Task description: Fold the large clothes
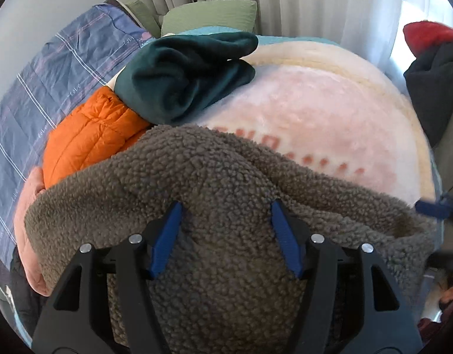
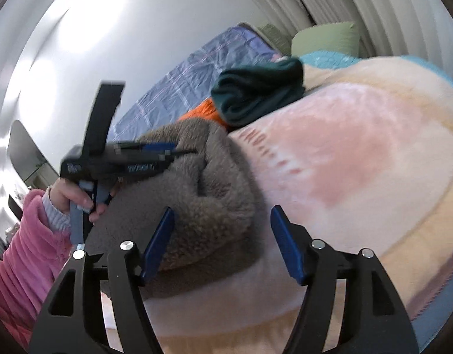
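Observation:
A brown-grey fleece garment [image 1: 220, 177] lies bunched on the pink and cream blanket [image 1: 315, 112] covering the bed. My left gripper [image 1: 226, 203] hovers directly over the fleece with its jaws open; fleece fills the gap, but the blue pads do not press on it. In the right wrist view the same fleece [image 2: 203, 183] sits left of centre. My right gripper [image 2: 223, 209] stands open at its right edge, over fleece and blanket [image 2: 359, 162]. The left gripper [image 2: 163, 149] appears there above the fleece, held by a hand [image 2: 74, 197] in a pink sleeve.
A dark green folded garment [image 1: 185, 76] and an orange puffer jacket [image 1: 90, 138] lie beyond the fleece. A blue checked quilt [image 1: 49, 82] runs along the wall on the left, with green pillows [image 1: 208, 14] and curtains at the back. Dark and red clothes [image 1: 433, 67] hang at the right.

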`<action>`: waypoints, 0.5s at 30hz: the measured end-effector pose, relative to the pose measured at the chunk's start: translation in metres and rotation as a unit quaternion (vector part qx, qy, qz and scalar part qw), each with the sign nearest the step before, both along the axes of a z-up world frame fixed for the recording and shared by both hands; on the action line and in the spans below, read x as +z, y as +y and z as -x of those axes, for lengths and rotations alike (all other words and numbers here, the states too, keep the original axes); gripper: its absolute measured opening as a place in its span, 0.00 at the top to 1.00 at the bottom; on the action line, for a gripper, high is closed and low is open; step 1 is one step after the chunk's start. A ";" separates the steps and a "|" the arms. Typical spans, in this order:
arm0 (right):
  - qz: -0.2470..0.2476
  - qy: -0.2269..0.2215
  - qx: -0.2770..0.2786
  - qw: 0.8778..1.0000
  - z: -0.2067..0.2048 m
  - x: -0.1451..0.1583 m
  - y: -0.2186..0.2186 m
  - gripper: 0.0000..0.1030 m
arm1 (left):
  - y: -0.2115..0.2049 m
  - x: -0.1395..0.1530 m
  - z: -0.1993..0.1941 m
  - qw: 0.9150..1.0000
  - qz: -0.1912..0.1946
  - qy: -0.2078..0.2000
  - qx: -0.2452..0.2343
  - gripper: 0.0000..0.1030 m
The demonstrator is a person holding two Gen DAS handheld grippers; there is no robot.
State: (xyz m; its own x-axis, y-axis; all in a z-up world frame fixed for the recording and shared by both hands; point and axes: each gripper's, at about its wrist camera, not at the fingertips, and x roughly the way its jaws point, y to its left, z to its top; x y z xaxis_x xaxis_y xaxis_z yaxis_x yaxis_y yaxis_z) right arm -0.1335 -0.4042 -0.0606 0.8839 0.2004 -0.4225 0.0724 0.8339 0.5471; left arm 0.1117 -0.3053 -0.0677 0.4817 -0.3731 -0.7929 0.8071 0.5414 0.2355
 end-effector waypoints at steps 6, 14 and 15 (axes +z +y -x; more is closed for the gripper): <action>0.024 -0.090 0.072 0.993 0.002 0.038 0.025 0.59 | 0.016 0.000 -0.009 0.999 0.041 0.029 0.003 0.39; -0.031 0.029 0.048 0.998 -0.052 -0.030 0.024 0.47 | 0.016 -0.003 -0.004 0.999 0.044 0.011 0.006 0.37; -0.027 0.032 0.053 0.998 -0.052 -0.028 0.023 0.47 | 0.017 -0.002 -0.004 0.999 0.047 0.012 0.007 0.36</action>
